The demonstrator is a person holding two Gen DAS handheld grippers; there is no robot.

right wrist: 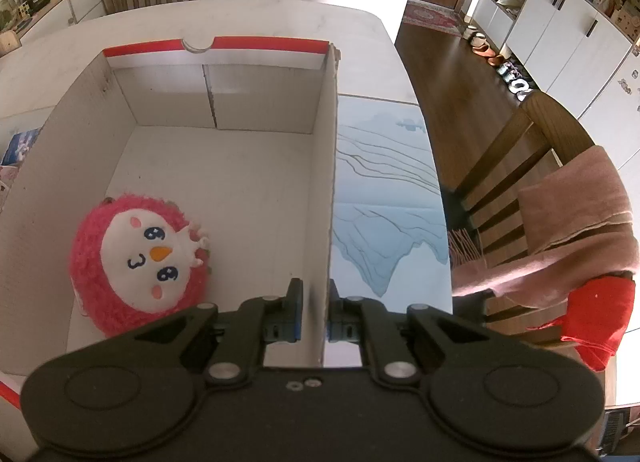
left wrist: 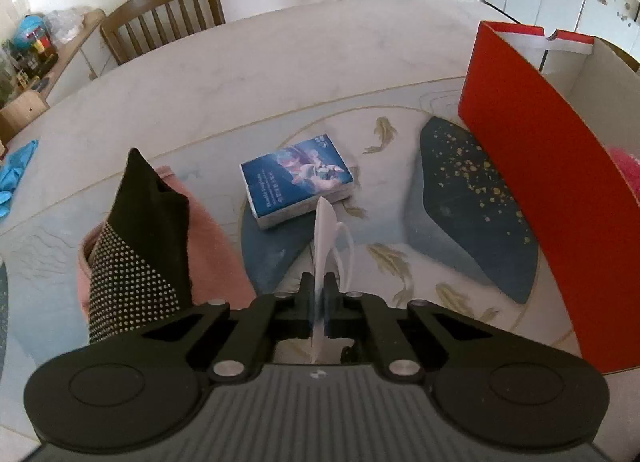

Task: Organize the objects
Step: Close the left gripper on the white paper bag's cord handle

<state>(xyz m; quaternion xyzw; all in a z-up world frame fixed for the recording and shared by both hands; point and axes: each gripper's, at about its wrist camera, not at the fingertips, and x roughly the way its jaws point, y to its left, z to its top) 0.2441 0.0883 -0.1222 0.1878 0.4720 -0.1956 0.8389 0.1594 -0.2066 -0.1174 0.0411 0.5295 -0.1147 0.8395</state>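
My left gripper (left wrist: 319,294) is shut on a thin white mask (left wrist: 323,238) with ear loops, held above the table mat. Ahead of it lies a blue tissue pack (left wrist: 297,180). A black studded sock (left wrist: 138,246) lies on a pink cloth (left wrist: 216,246) to the left. The red cardboard box (left wrist: 536,166) stands at the right. In the right wrist view my right gripper (right wrist: 315,314) straddles the box's right wall (right wrist: 325,198), its fingers close on either side. A pink plush toy (right wrist: 140,262) lies inside the box.
Blue gloves (left wrist: 16,178) lie at the table's left edge. A wooden chair (left wrist: 164,14) stands behind the table. Another chair (right wrist: 520,190) with a pink scarf (right wrist: 580,230) and a red bag stands right of the table.
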